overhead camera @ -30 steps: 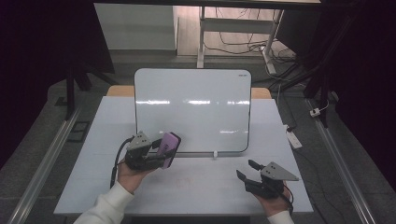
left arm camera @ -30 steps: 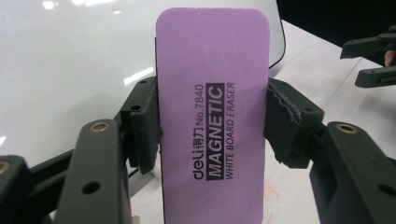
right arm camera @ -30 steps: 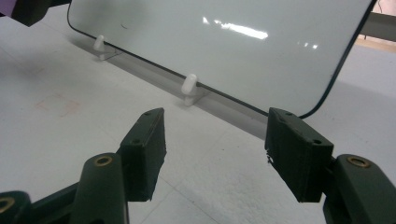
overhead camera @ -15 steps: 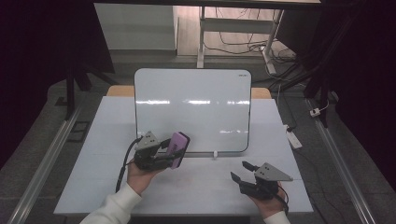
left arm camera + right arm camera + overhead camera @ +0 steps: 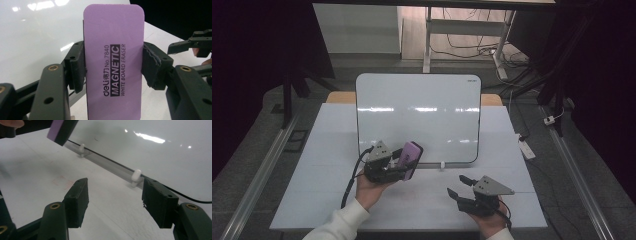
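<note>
Fingers [image 5: 77,72] clamping purple eraser [image 5: 113,62] sides, left gripper [image 5: 399,167]

purple eraser [image 5: 113,62] printed "deli No 7840", "MAGNETIC WHITE BOARD ERASER"

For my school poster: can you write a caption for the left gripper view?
Left gripper shut on a purple magnetic eraser in front of the whiteboard.

Room dim, dark at edges. Overhead lamps glare in streaks on the whiteboard [image 5: 418,117] (strongest in the gripper views). Table [image 5: 337,150] evenly lit, shadows soft; near jaws slightly blurred.
</note>
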### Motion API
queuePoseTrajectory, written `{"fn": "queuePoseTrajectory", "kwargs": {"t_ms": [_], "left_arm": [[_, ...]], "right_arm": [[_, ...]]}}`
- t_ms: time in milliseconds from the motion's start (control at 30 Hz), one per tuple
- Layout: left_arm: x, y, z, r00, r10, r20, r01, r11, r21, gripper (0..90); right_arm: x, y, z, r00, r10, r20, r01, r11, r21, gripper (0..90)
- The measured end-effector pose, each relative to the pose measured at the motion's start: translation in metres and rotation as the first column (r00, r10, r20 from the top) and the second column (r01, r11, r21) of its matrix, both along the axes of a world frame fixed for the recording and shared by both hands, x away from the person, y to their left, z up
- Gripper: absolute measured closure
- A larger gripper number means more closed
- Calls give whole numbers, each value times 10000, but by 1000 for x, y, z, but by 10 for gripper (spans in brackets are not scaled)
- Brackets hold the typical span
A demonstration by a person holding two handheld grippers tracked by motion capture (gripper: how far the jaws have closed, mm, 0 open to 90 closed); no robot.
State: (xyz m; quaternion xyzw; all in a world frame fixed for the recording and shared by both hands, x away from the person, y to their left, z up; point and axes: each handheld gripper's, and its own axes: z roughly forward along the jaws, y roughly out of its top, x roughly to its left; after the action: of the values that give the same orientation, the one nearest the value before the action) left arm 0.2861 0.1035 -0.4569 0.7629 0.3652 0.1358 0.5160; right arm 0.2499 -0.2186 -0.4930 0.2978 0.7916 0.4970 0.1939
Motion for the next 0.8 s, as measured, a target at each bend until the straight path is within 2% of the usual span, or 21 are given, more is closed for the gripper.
{"fn": "queuePoseTrajectory", "kwargs": {"t_ms": [200,300,467,700,800], "left_arm": [[1,-11,-3,9999,-117,1,117,9999,108,417],[0,-18,-5,9998,-172,69,171,9997,179,417],[0,-25,-9,9997,-195,114,193,9997,175,417],[-3,-32,-11,9993,-298,227,295,9995,143,417],[-4,-34,-11,9992,-297,282,294,9995,118,417]], "right_arm": [[-1,11,0,9994,152,-305,-144,9995,280,374],[-3,20,1,9992,157,-358,-150,9996,219,374],[-2,35,2,9978,318,-584,-277,9972,697,374],[4,53,1,9956,93,-932,18,9930,1185,382],[5,61,1,9960,124,-884,-13,9922,1243,390]]}}
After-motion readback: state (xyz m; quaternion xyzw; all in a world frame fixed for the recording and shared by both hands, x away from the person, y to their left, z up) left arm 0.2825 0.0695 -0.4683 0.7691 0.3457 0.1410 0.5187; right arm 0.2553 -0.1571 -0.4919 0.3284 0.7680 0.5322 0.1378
